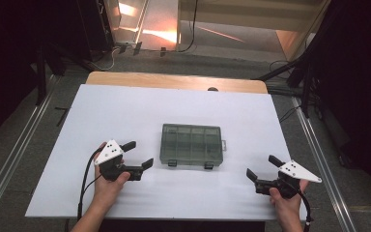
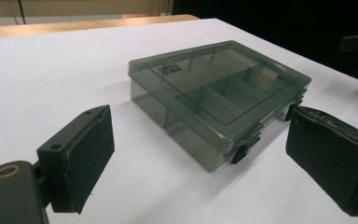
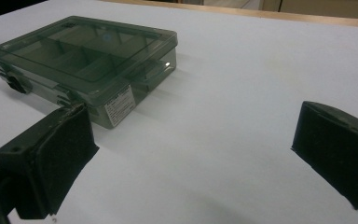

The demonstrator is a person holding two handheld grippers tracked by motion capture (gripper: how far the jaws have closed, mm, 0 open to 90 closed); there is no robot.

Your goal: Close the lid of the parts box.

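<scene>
White table (image 1: 125,111), closed box (image 1: 191,144) centred. Left gripper (image 1: 137,154), right gripper (image 1: 260,166) held wide open, empty. Front latches best approached squarely, box steadied.

The closed, smoky-grey transparent plastic compartment box (image 3: 81,60) carries embossed lid lettering (image 2: 169,70) and a white end sticker (image 3: 120,106), both too small to read.

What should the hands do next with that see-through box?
Probably bring the left gripper forward to the nearest latch. The box sits closed on the white board with both front latches fastened. Both grippers are open and apart from it, the right gripper included.
</scene>
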